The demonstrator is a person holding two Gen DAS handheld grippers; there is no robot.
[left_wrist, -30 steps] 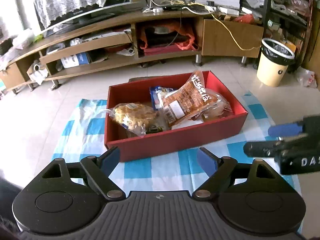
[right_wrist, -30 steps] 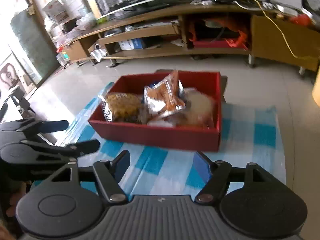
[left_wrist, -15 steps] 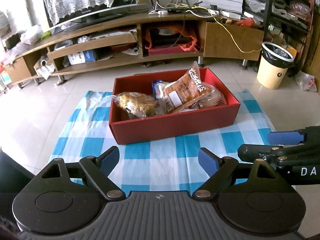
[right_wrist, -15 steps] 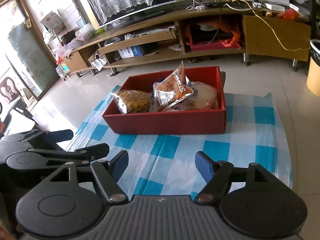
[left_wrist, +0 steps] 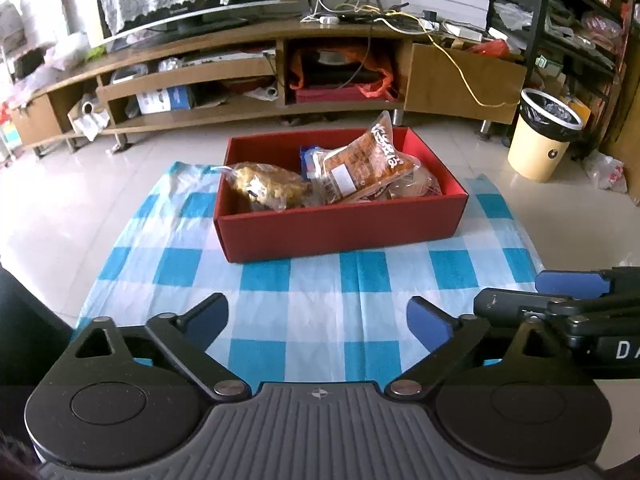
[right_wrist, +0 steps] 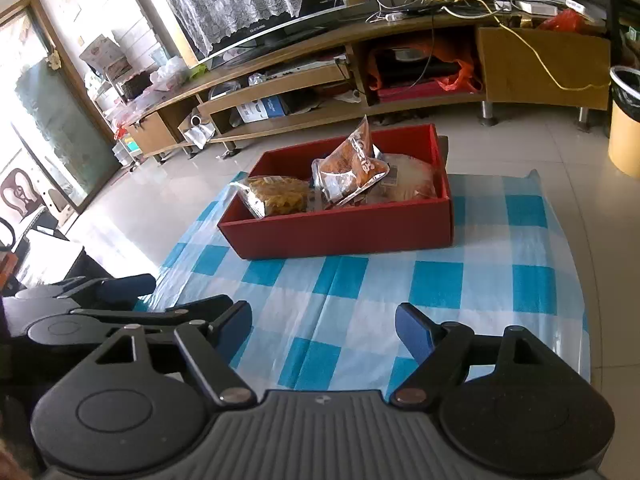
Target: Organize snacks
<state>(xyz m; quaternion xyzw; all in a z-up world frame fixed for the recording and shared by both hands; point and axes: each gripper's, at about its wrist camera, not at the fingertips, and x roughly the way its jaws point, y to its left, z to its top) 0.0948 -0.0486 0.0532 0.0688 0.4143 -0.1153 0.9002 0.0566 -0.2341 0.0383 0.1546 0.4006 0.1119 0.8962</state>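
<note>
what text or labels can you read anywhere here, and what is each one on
"DA", white letters cut off at the frame edge, on the black body of the right gripper, seen from the left wrist.
White characters on the orange snack packet in the red cardboard box: too blurred to read.
White label on that packet: print too small.
Brand on the black television's lower bezel: too small.
Blue and white carton on the shelf: unreadable.

The left gripper [left_wrist: 316, 320] and the right gripper [right_wrist: 323, 326] sit side by side, angled downward, both opening with nothing between their fingers.
</note>
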